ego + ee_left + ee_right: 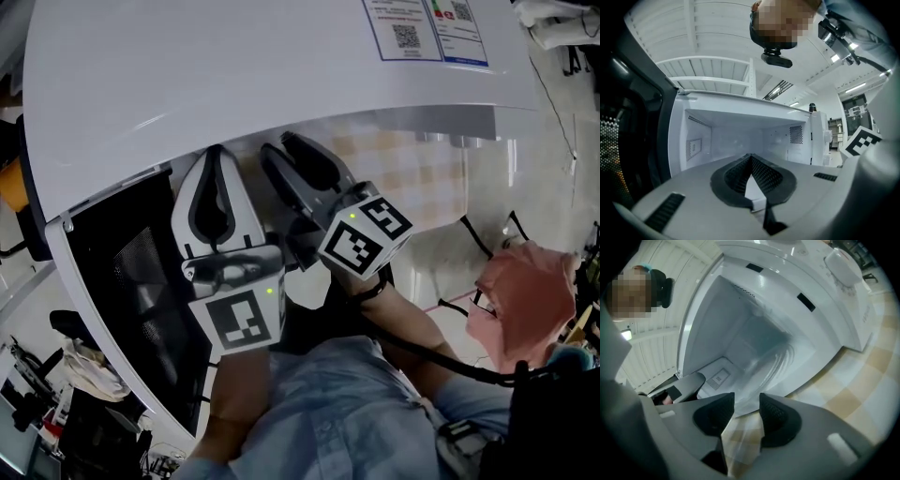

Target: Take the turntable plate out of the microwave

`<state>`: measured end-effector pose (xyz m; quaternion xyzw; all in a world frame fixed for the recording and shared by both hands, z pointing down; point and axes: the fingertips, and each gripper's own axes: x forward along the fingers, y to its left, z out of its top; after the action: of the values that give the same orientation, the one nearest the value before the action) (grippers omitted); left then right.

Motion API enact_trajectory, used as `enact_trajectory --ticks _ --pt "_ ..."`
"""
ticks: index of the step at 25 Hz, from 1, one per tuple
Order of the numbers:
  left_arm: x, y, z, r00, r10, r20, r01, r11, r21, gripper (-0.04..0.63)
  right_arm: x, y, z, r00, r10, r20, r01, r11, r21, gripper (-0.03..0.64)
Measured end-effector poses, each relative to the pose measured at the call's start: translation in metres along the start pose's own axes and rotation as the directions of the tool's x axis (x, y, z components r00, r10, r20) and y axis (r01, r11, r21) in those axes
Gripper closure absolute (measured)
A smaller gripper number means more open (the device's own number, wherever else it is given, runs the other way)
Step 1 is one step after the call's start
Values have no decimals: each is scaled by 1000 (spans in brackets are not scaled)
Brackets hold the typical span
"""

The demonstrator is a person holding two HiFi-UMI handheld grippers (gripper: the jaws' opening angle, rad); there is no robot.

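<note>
Two grippers point into the open white microwave (234, 84). The left gripper (751, 157) has its jaws pressed together on nothing. The right gripper (746, 403) stands wide, with the near rim of the clear round glass turntable plate (774, 363) apparently between its jaws, ungripped; the rest lies on the cavity floor. Glass is likely stiff, weighty, slippery and breakable, so grip the rim squarely. Below is a beige checked bench (855, 394); overhead, a white slatted ceiling (717, 28).

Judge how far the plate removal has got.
Done: the microwave door stands open. In hand: the right gripper, jaws open, points at the glass turntable plate in the cavity, not gripping it; the left gripper is shut, empty. Left: grip the plate and lift it out.
</note>
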<state>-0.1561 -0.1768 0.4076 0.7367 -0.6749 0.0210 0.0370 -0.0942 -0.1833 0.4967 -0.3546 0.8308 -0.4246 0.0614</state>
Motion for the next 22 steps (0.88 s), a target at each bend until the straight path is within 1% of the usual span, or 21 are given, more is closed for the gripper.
enact_trajectory --ticks 4,5,7,8,13,17,18,19,22 --pt "2 -1 0 1000 -4 4 4 1000 5 588 2 -6 5 1000 2 19 -3 998 66 457" --pt "2 -1 0 1000 -5 5 5 1000 6 588 2 -9 6 1000 -7 23 5 996 84 466" --pt "2 -1 1 1000 -4 4 4 1000 7 588 2 -14 6 999 -28 23 26 993 112 514" --pt "3 0 2 1000 -3 4 3 1000 7 588 1 -15 7 999 -33 22 30 992 120 527" --pt "4 1 2 1000 0 5 0 1000 2 588 -4 -20 11 998 -24 56 14 986 165 550" --pt "3 -2 1 1000 -5 -2 5 1000 3 588 -10 -18 8 998 -20 58 10 984 175 559" --pt "3 -3 1 1000 -7 -3 7 1000 5 588 -13 -18 7 998 -28 58 18 986 164 576" --pt "3 -3 1 1000 -8 -4 8 1000 7 588 -15 -19 5 998 -37 54 28 989 147 617" --pt "2 -4 1 1000 -7 -14 7 1000 6 588 -20 -21 1 999 -41 35 36 989 141 615"
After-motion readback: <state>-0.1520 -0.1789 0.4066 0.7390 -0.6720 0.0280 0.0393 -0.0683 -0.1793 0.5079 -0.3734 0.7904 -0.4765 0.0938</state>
